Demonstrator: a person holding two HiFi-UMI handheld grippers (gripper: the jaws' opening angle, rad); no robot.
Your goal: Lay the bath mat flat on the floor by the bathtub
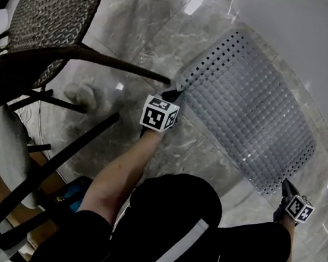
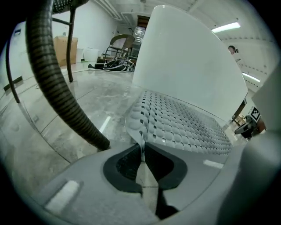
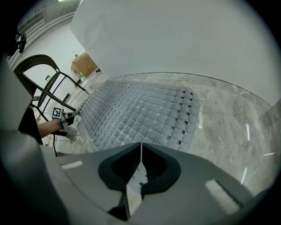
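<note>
The grey perforated bath mat (image 1: 250,115) lies spread on the marble floor along the white bathtub (image 1: 309,32). My left gripper (image 1: 177,92) is at the mat's far left corner. In the left gripper view its jaws (image 2: 142,147) are shut on a puckered bit of the mat's edge (image 2: 184,125). My right gripper (image 1: 284,184) sits at the near right corner. In the right gripper view it (image 3: 141,147) is pressed together over the mat's edge (image 3: 136,114), and the bumpy surface runs on beneath the jaws.
A dark wicker chair (image 1: 47,16) stands to the left; one leg (image 2: 57,83) ends just beside my left gripper. A pale lump (image 1: 82,92) lies on the floor under the chair. Black frame bars (image 1: 52,160) cross the lower left. The bathtub wall (image 3: 175,39) bounds the mat's far side.
</note>
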